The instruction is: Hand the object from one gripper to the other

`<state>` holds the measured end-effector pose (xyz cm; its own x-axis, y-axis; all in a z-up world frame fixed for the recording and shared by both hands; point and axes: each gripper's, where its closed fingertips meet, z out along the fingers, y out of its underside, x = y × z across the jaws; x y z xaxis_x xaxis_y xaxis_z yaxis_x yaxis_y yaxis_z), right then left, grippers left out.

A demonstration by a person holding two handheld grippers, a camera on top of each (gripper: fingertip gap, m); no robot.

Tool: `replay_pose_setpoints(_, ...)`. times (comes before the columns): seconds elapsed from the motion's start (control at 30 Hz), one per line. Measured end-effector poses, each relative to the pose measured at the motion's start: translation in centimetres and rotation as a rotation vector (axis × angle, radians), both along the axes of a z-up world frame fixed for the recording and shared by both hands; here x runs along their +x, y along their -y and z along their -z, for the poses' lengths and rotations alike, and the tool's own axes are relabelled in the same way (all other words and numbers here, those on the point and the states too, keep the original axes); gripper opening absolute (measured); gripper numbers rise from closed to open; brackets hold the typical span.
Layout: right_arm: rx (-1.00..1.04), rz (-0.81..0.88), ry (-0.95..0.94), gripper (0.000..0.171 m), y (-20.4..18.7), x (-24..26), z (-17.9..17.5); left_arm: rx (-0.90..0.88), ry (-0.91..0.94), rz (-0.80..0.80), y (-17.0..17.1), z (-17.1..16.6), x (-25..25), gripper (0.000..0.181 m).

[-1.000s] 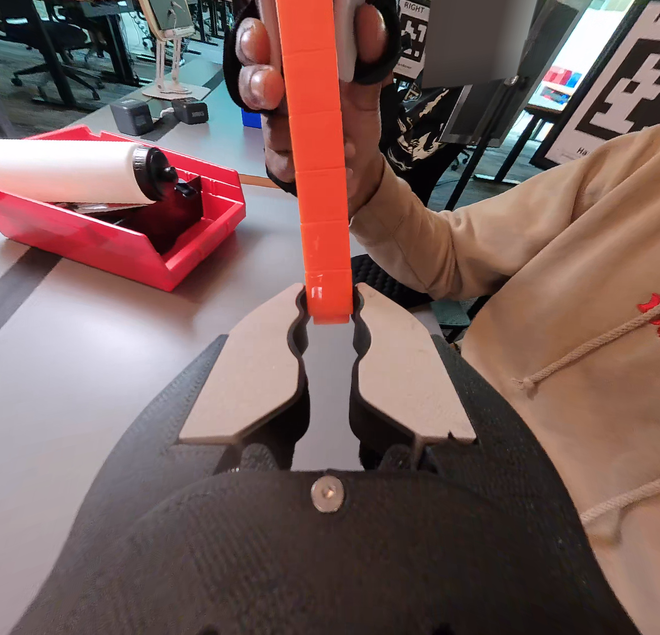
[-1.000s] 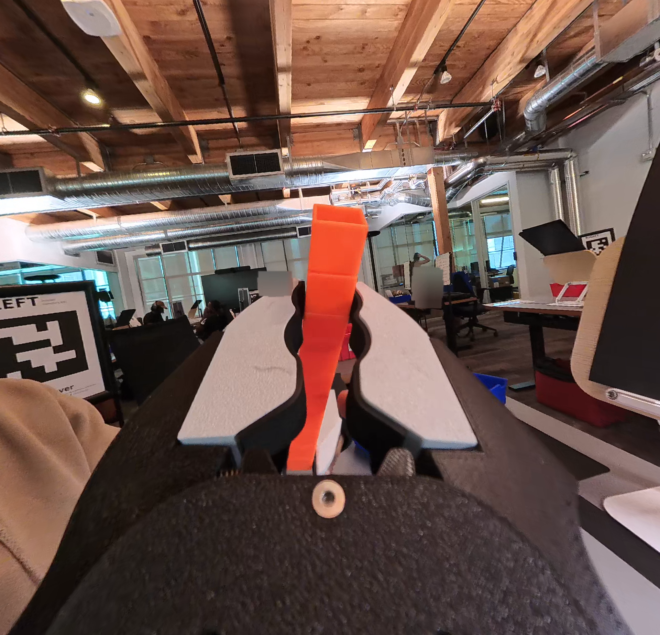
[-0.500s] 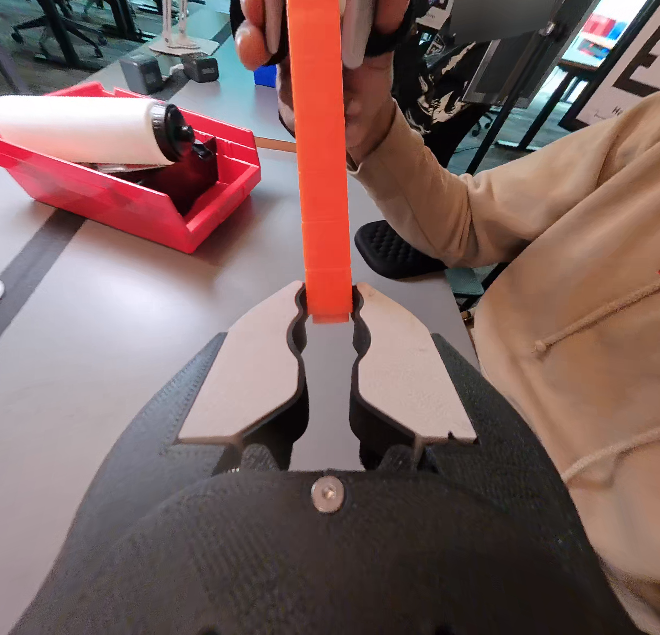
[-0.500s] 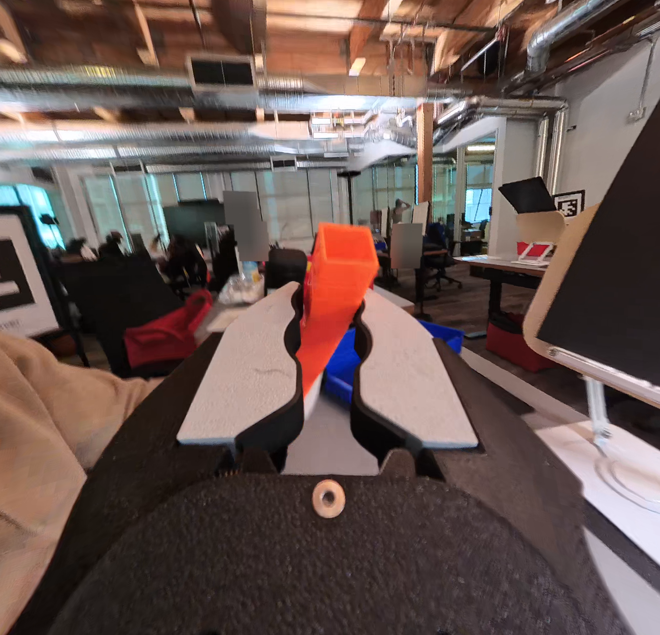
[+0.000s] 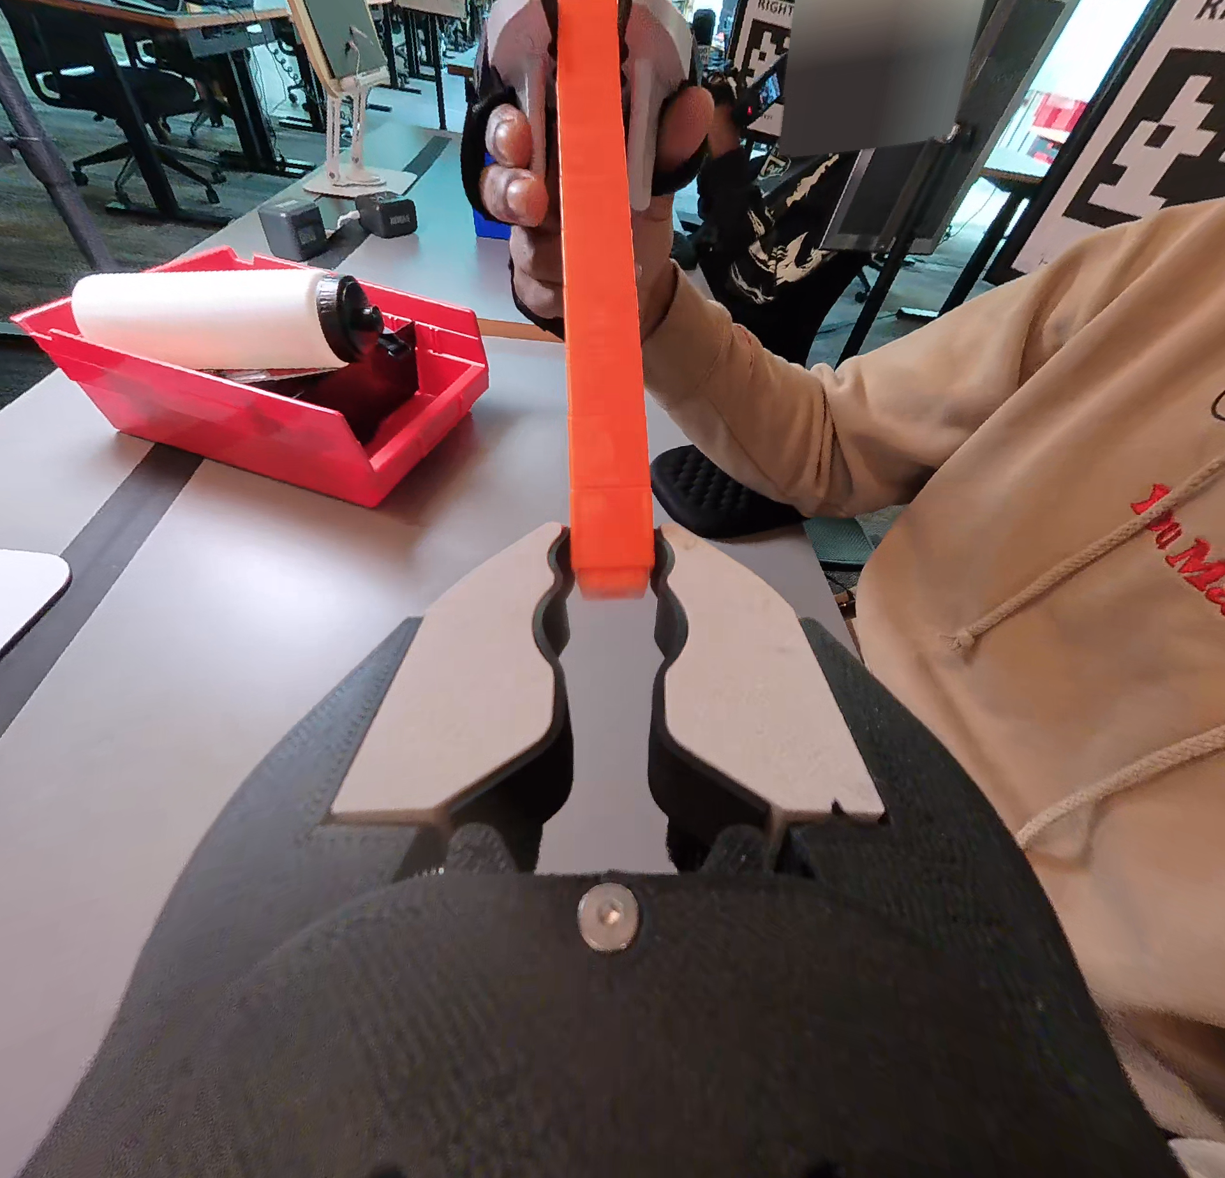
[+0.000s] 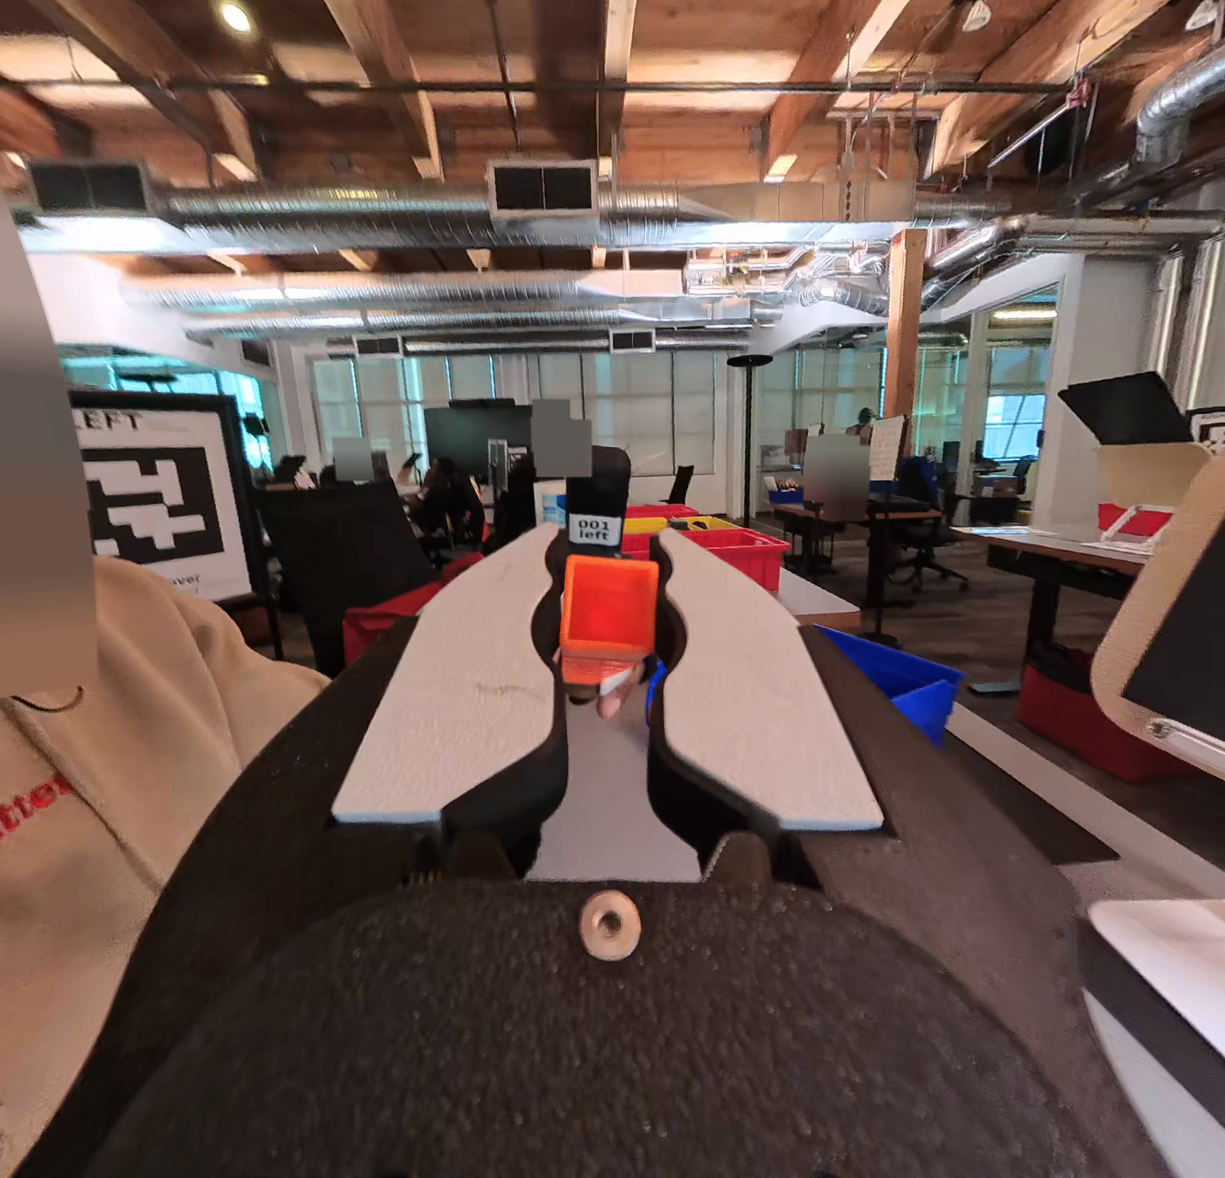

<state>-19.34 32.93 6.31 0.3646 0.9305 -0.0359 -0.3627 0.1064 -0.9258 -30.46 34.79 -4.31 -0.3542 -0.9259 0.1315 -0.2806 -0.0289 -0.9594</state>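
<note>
Orange bar point(image 5: 600, 284), long and square in section, held in the air above the worktop point(image 5: 199, 616), spanning my two tools. Left tool point(image 5: 608, 566): tips clamped on the bar's near end. Right tool point(image 5: 590, 39): clamped on the far end; its own view shows the bar's hollow end point(image 6: 608, 606) gripped between its tips point(image 6: 606, 606). Both tools grip at once, so I judge the handover half done: one tool must still let go. Red bin point(image 5: 398, 443) with a white bottle point(image 5: 205, 314) sits near the worktop's far left edge.
</note>
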Motion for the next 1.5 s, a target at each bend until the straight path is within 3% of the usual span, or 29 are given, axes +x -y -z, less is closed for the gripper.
replay_pose_setpoints(0.17, -0.074, -0.033, -0.074, 0.024, -0.8, 0.3, 0.3, -0.049, 0.021, -0.003, -0.1, -0.9, -0.3, 0.022)
replay_pose_setpoints(0.43, -0.161, -0.096, -0.039, 0.024, -2.0, -0.8, 2.5, -0.046, -0.066, 0.010, -0.3, 0.6, -1.3, 0.023)
replay_pose_setpoints(0.6, -0.167, -0.072, 0.016, 0.024, -2.3, -1.1, 3.3, -0.087, 0.039, -0.056, -2.2, -0.8, -1.8, 0.022)
replay_pose_setpoints(0.77, -0.111, 0.031, 0.277, 0.027, -2.4, -2.6, 5.8, -0.077, 0.094, -0.097, -2.8, -2.4, -3.1, 0.022)
replay_pose_setpoints(0.9, -0.072, 0.049, 0.631, 0.025, -2.0, -5.3, 10.9, -0.103, 0.144, -0.117, -2.9, -3.6, -3.2, 0.022)
replay_pose_setpoints(1.07, -0.116, 0.039, 0.825, 0.037, -3.2, -8.6, 16.6, -0.044, 0.094, -0.151, -2.6, -2.9, -2.0, 0.022)
replay_pose_setpoints(1.37, -0.060, 0.017, 0.644, 0.047, -1.8, -10.9, 12.7, 0.077, -0.001, -0.096, 0.8, -1.6, 0.6, 0.022)
replay_pose_setpoints(1.43, -0.047, 0.009, 0.627, 0.039, -1.6, -11.7, 12.7, 0.090, -0.014, -0.095, 1.3, -1.2, 1.3, 0.022)
replay_pose_setpoints(1.47, -0.033, 0.002, 0.612, 0.024, -1.4, -11.9, 12.5, 0.090, 0.001, -0.102, 1.3, -1.3, 1.6, 0.022)
replay_pose_setpoints(1.5, -0.034, 0.009, 0.596, 0.024, -1.5, -11.9, 12.3, 0.084, 0.040, -0.108, 1.3, -1.8, 1.8, 0.022)
